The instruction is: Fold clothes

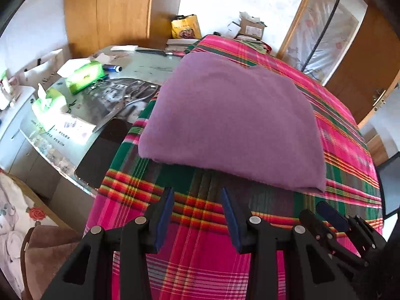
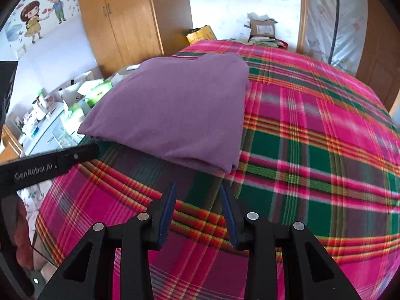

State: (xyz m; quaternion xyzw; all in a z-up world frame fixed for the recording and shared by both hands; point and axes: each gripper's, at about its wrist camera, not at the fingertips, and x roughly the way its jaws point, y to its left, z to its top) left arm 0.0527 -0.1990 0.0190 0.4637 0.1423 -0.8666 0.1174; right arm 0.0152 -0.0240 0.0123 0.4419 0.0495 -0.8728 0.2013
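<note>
My left gripper [image 1: 197,215] stood with jaws parted, nothing between them, over bare plaid cloth [image 1: 200,262]; my right gripper [image 2: 197,211] likewise, gapped and empty. Both hung short of the purple garment [image 1: 225,125], which lay just ahead, already a compact rectangle of stacked layers, squared up on the plaid, its left edge near the cloth's edge. That lie fitted a finished fold, or a half-fold awaiting another pass; I could not tell which. I judged it light, soft knit, limp, prone to drag on the cloth and slump out of square. Best hold, I reckoned, would be at the near corners, pinching all layers together at the thick folded edge. Hidden: sleeves, collar, layer count, the underside. A small notch showed at the far edge; its cause was unclear. Motion blur softened the plaid in the right view. The cluttered side table [image 1: 140,65] beyond was partly cut off.
</note>
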